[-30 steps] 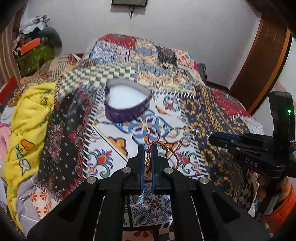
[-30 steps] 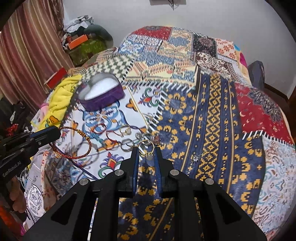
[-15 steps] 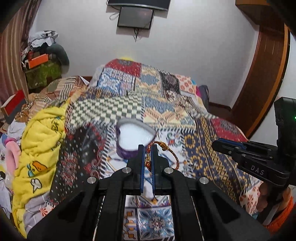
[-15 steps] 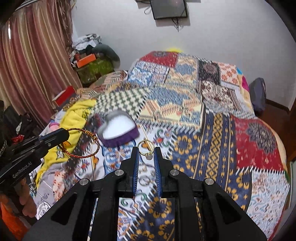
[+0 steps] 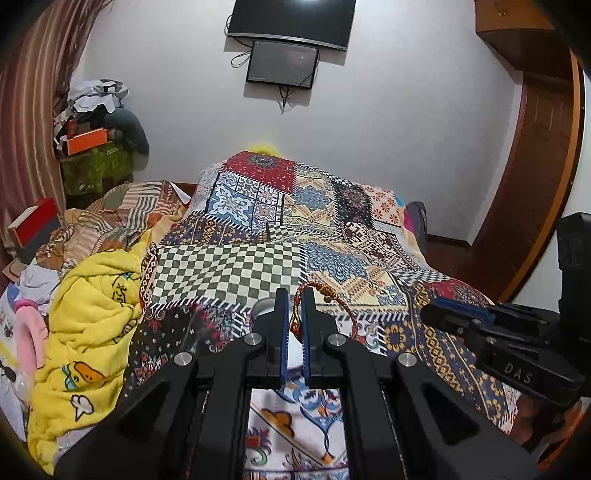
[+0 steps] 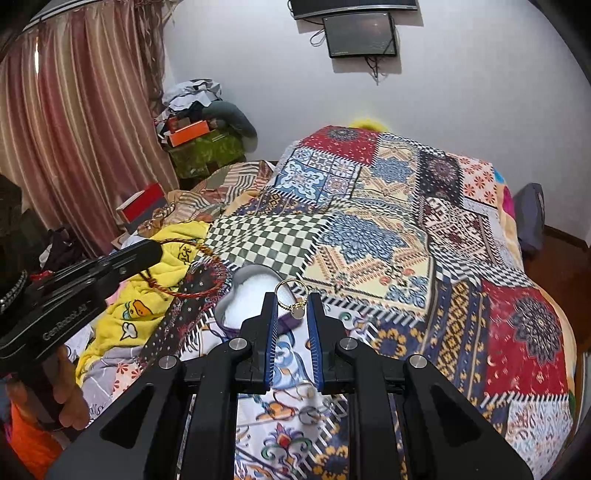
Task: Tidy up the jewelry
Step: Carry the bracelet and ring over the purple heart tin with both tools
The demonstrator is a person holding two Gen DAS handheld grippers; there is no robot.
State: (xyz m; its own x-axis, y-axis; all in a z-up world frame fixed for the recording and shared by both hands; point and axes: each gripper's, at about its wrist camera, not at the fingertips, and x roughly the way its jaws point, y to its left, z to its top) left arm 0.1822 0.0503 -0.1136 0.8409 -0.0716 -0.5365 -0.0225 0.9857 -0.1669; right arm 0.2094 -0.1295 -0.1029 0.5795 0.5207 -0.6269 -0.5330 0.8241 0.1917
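Heart-shaped box (image 6: pixel 247 299) on patchwork bedspread (image 6: pixel 388 236), ahead of both grippers. Bangle (image 6: pixel 192 273) in left gripper (image 6: pixel 147 254), left of box; ring (image 6: pixel 291 299) in right gripper (image 6: pixel 291 314), before box. Loose rings (image 6: pixel 308 413) on bedspread below. Blanket (image 6: pixel 147 295) left; screen (image 6: pixel 360 35) on wall behind.

A bed (image 6: pixel 388 221) under a patchwork quilt (image 5: pixel 258 266) of checks and florals fills the room's middle. The white wall (image 5: pixel 388 110) behind it carries two dark screens (image 6: pixel 360 35) at 12 o'clock, cables dangling below. Striped pinkish curtains (image 6: pixel 74 129) hang at 10 o'clock, beside a heap of clothes and boxes (image 6: pixel 199 125). A yellow blanket (image 5: pixel 88 325) lies crumpled at 8 o'clock. A brown wooden door (image 5: pixel 535 166) stands at 2 o'clock.
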